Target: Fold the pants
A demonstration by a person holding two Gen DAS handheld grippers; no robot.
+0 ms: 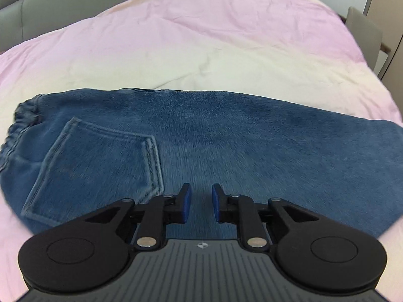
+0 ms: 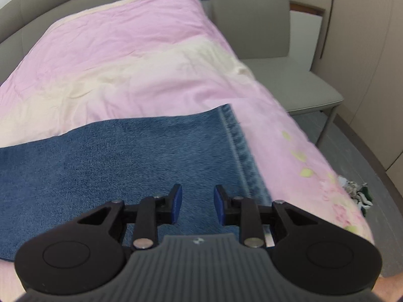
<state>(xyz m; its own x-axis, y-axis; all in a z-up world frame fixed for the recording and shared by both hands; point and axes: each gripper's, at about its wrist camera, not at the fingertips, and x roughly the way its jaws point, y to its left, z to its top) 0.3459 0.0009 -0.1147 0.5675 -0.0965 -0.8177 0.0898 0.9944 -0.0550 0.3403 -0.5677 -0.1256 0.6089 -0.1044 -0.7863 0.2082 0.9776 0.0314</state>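
Jeans (image 1: 226, 136) lie flat on the pink bedspread (image 1: 176, 37), legs stacked as one, back pocket (image 1: 100, 161) up, waistband at left, hem (image 2: 239, 146) at right. So the lengthwise fold looks done; crosswise folds look left. Left gripper (image 1: 200, 202) hangs over mid-jeans, jaws slightly spread, pinching nothing. Right gripper (image 2: 197, 202) hangs near the hem, jaws also apart, empty. Chair (image 2: 264, 37) beside the bed.
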